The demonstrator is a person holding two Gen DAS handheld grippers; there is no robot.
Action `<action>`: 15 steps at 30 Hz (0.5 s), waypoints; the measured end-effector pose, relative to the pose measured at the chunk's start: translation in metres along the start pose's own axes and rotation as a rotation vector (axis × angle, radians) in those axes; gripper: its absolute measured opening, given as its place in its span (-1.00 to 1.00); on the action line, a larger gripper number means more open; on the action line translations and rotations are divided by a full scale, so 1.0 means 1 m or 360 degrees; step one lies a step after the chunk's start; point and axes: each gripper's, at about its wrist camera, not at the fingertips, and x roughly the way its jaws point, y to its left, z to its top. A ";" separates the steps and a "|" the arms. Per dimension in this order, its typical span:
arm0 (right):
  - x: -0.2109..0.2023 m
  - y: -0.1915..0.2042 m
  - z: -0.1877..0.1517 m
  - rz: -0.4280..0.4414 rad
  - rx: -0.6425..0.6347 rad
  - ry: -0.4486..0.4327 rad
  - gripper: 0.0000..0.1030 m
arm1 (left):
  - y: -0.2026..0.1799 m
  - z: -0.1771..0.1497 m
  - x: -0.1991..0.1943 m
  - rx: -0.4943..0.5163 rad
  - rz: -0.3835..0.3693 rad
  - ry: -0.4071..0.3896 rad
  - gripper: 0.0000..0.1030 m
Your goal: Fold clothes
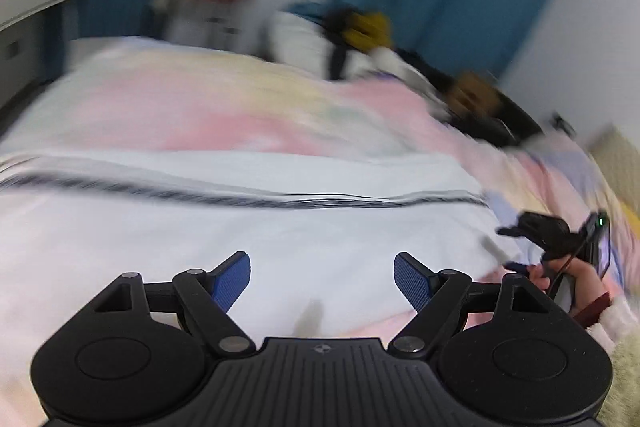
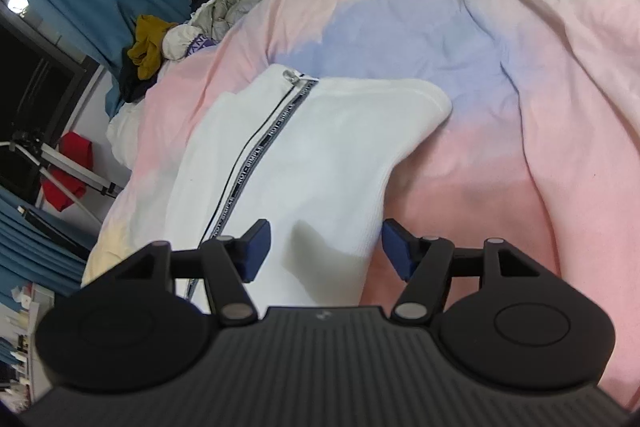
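2 grippers, left gripper (image 1: 322,281) and right gripper (image 2: 322,251), hung released over white zip garment (image 2: 320,147); fold set, next regrasp hem.

Clothes pile (image 2: 188,35) along bed's (image 2: 540,147) edge

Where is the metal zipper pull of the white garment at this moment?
In the right wrist view the zipper pull sits at the far top end of the white garment, which lies on the pastel bedcover.
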 end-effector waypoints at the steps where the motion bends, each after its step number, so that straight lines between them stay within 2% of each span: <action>1: 0.002 -0.001 0.000 -0.0002 0.0014 0.0001 0.26 | -0.012 0.006 0.021 0.0064 -0.0034 0.0023 0.57; 6: 0.012 -0.007 0.001 -0.0009 0.0042 0.0000 0.27 | -0.081 0.032 0.126 0.0437 -0.0198 0.0146 0.56; 8: 0.017 -0.009 0.002 -0.0008 0.0054 0.0010 0.27 | -0.105 0.050 0.175 0.0602 -0.0226 0.0176 0.56; 13: 0.033 -0.016 0.008 -0.0010 0.0117 0.0017 0.28 | -0.170 0.080 0.273 0.0925 -0.0237 0.0258 0.51; 15: 0.037 -0.019 0.010 -0.0022 0.0139 -0.0001 0.27 | -0.193 0.092 0.309 0.1009 -0.0229 0.0273 0.51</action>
